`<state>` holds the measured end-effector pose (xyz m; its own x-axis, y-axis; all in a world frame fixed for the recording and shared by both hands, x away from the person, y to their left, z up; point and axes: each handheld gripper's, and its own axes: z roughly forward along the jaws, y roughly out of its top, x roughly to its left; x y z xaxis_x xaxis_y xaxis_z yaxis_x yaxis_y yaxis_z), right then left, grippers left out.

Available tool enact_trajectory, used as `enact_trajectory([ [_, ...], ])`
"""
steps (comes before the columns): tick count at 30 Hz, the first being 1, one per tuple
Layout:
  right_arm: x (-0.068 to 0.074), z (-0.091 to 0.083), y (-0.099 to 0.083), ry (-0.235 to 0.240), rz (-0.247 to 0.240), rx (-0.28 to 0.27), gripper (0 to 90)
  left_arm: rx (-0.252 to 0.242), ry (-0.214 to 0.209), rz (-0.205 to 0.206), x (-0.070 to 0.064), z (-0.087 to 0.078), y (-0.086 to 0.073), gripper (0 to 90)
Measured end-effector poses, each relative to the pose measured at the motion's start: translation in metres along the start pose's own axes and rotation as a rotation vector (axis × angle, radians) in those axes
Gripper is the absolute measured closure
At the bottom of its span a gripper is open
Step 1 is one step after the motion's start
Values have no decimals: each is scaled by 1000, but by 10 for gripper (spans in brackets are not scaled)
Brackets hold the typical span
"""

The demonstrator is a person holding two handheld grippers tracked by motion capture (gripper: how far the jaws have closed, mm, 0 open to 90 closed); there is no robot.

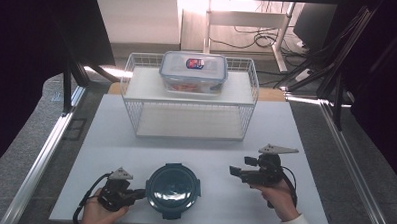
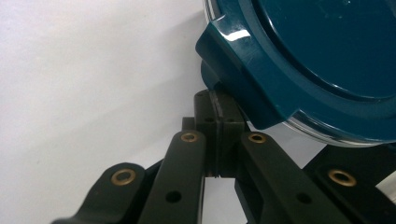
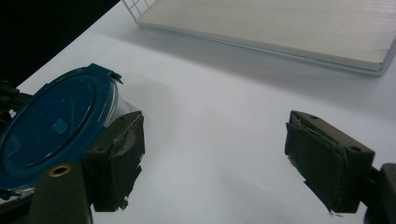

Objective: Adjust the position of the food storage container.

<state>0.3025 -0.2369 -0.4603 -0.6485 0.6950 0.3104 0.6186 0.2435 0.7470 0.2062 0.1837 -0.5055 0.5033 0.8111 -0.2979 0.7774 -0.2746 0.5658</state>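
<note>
A round container with a dark teal clip-on lid (image 1: 172, 190) stands at the front middle of the white table. My left gripper (image 1: 142, 193) lies at its left side. In the left gripper view the jaws of that gripper (image 2: 215, 100) are shut flat together, their tips tucked under a latch tab of the lid (image 2: 317, 56); whether they pinch the tab is hidden. My right gripper (image 1: 239, 165) hovers to the right of the container, apart from it. Its own view shows it (image 3: 222, 163) wide open over bare table, with the container (image 3: 51, 126) to its left.
A white wire rack (image 1: 132, 89) with two shelves stands at the back of the table (image 1: 210, 152). A clear rectangular box with a blue-rimmed lid (image 1: 194, 72) sits on its upper shelf. The lower shelf board (image 3: 280, 28) is bare. Metal frame rails run along both table sides.
</note>
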Motion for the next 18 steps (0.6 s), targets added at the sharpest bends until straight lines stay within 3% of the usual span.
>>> enact_trajectory([
  [18, -4, -2, 0, -9, 12, -10, 199, 23, -39, 22, -5, 21, 28, 900],
])
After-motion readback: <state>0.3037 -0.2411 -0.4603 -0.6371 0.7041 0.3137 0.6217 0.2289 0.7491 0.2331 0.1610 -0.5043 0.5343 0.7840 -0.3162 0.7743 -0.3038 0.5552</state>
